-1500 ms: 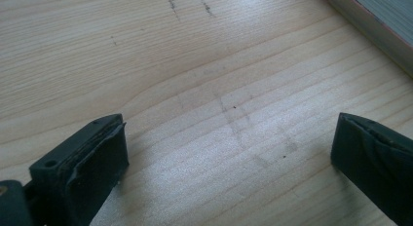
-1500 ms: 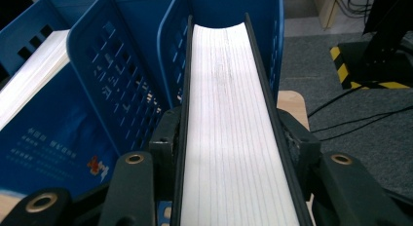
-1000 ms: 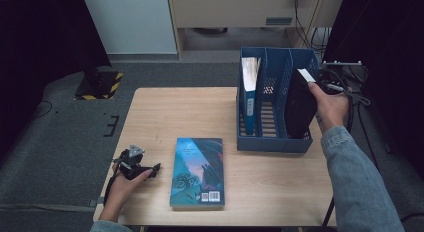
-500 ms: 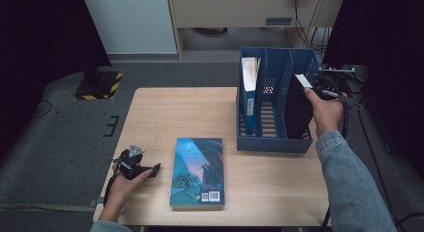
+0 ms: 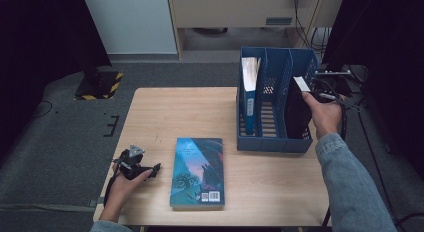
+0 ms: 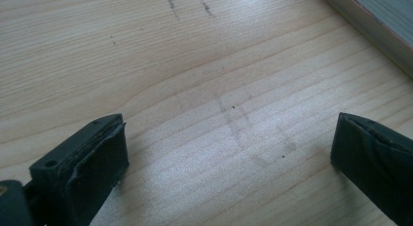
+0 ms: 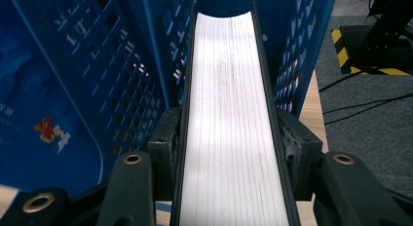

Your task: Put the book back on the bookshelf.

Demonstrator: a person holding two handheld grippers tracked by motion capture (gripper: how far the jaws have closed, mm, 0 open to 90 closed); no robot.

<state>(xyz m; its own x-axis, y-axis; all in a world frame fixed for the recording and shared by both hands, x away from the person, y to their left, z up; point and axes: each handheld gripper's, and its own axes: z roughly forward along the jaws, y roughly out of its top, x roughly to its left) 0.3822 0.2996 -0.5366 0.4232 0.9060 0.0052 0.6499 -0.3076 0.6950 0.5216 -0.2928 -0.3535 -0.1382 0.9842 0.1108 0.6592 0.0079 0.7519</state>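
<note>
In the blue file rack's point(image 5: 272, 142) right slot, right gripper point(image 7: 229, 153) pinches the black book point(image 7: 229, 104); lower it straight between slot walls, left gripper point(image 6: 229, 158) idle, spread.

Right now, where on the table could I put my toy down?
The table's far left part is bare, from the file holder to the left edge. The near right corner beside the flat book is free too. The holder's right slot is crowded with the black book.
</note>
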